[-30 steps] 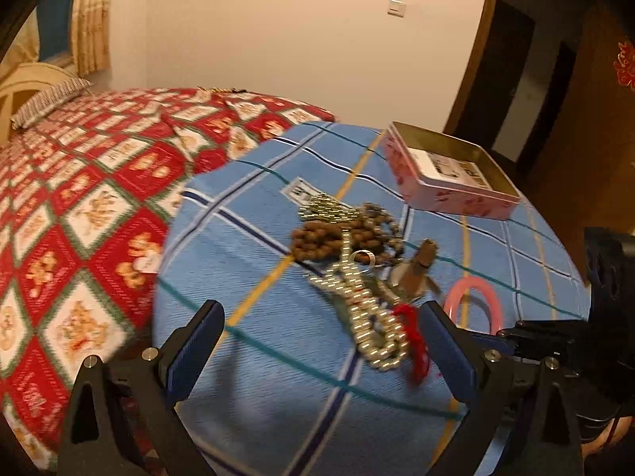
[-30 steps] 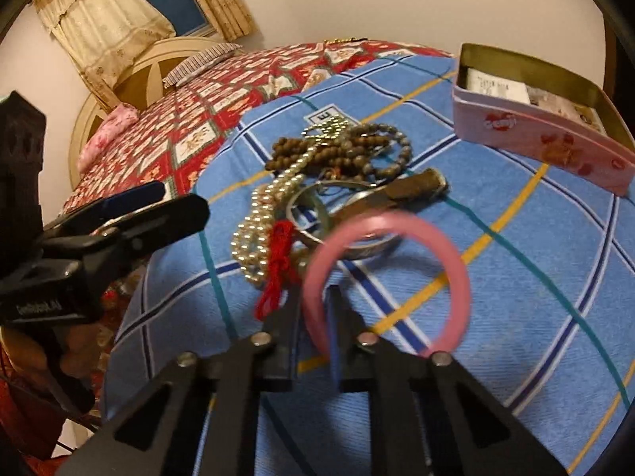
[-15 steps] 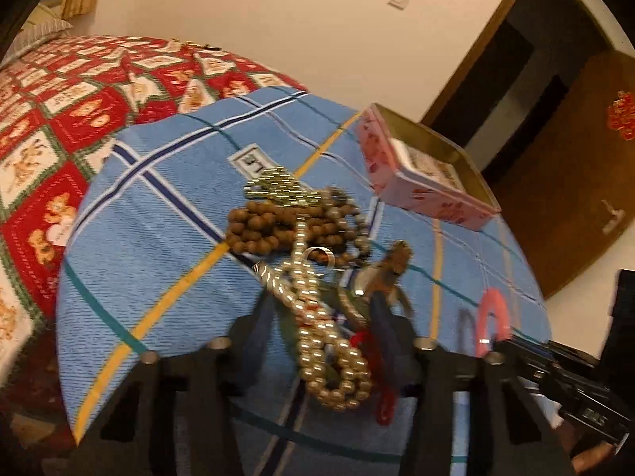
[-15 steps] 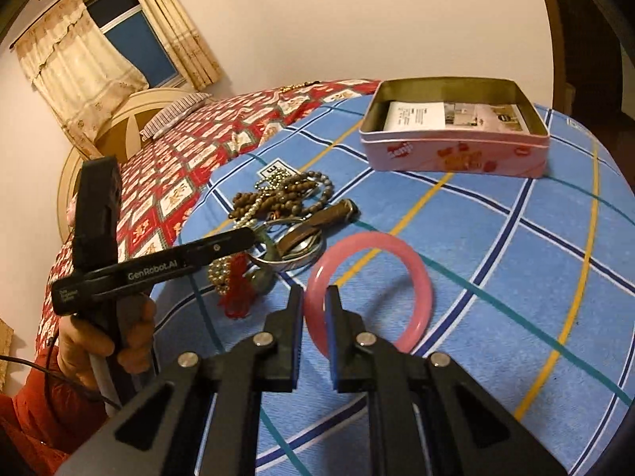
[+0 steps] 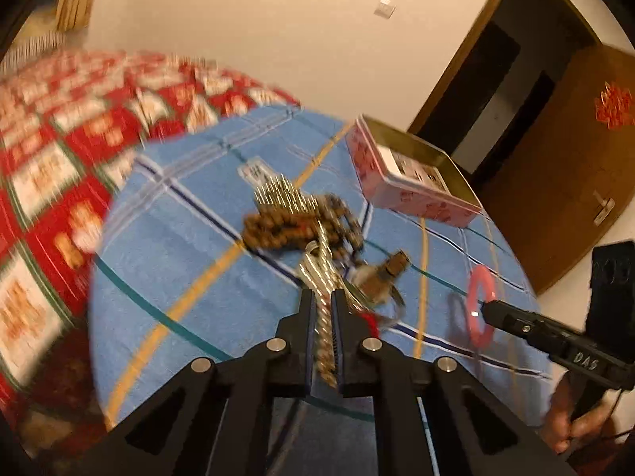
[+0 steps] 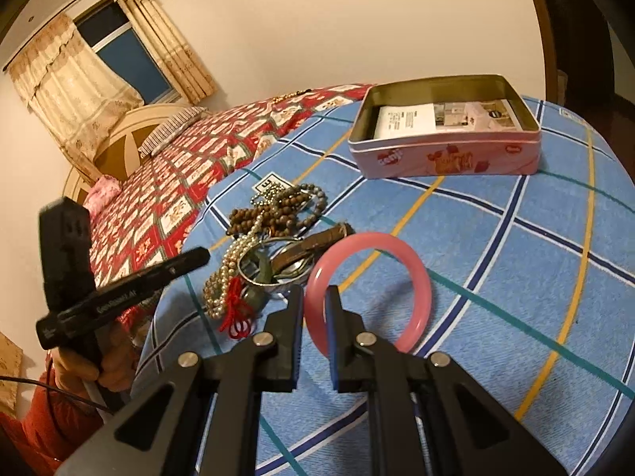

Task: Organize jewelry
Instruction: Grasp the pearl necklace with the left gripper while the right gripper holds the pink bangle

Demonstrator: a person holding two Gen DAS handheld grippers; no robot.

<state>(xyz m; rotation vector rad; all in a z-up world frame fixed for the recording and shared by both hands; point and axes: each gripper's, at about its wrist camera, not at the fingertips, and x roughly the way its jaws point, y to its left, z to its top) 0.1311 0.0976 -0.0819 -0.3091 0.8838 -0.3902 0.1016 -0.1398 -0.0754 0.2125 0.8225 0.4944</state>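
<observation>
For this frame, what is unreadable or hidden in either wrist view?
- Left wrist view: motion blur smears the bead pile; strands are indistinguishable.
- Left wrist view: left claw hides the pearl strand's lower end.
- Right wrist view: print on the paper in the pink tin is too small.

A blue plaid cloth [image 6: 496, 238] with yellow and navy stripes covers the surface across the lower right of the frame. To the left lies a bed under a red patchwork quilt [image 6: 166, 182], a striped pillow [image 6: 170, 131] at its cream headboard [image 6: 119, 139]. Beige curtains [image 6: 79, 79] frame a dark window [image 6: 127, 59] at the upper left, and a brown wooden door [image 5: 555, 158] stands at the right.
</observation>
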